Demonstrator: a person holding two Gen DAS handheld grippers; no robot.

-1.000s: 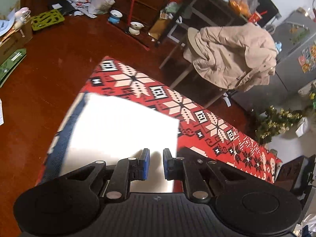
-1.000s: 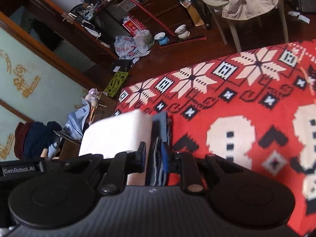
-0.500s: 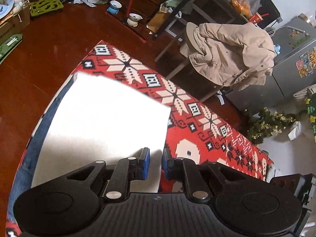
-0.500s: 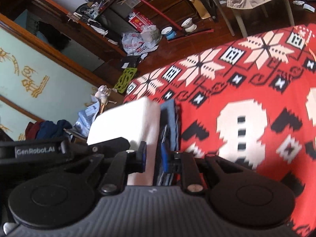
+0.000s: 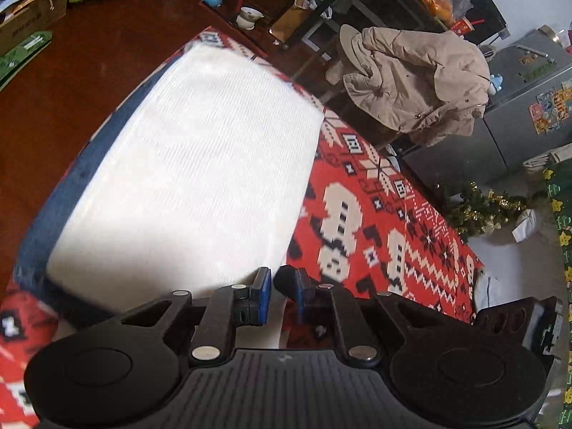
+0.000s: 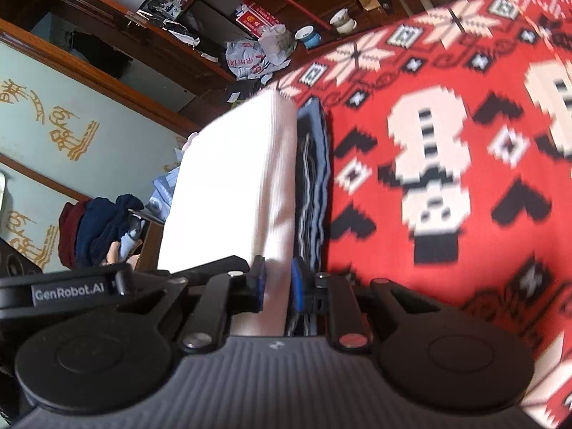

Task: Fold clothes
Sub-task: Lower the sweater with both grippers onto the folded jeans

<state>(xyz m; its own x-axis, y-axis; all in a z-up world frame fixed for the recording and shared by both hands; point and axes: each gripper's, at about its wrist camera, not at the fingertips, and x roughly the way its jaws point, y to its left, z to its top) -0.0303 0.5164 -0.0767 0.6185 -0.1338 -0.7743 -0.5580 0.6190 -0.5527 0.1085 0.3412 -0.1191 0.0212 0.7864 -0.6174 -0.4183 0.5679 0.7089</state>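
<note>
Pinching a fold of the white garment [image 6: 232, 178], the right gripper [image 6: 278, 287] has its blue pads [image 6: 297, 286] pressed against the cloth from both sides. The left gripper [image 5: 278, 295] sits at the near edge of the same white garment [image 5: 200, 178]; white cloth fills the narrow gap between its blue pads [image 5: 264, 295], so it seems to be clamped on that edge, though the contact is hard to see. The white piece lies flat and broad on top of a folded blue garment [image 5: 71, 178], whose stacked layers [image 6: 312, 178] show just beside the white edge in the right wrist view. Both rest on a red patterned blanket [image 5: 375, 221]. Beyond the blanket, a beige jacket [image 5: 418, 82] hangs over a chair, well apart, and two small cups [image 5: 248, 18] stand on the dark wooden floor [image 5: 89, 71].
</note>
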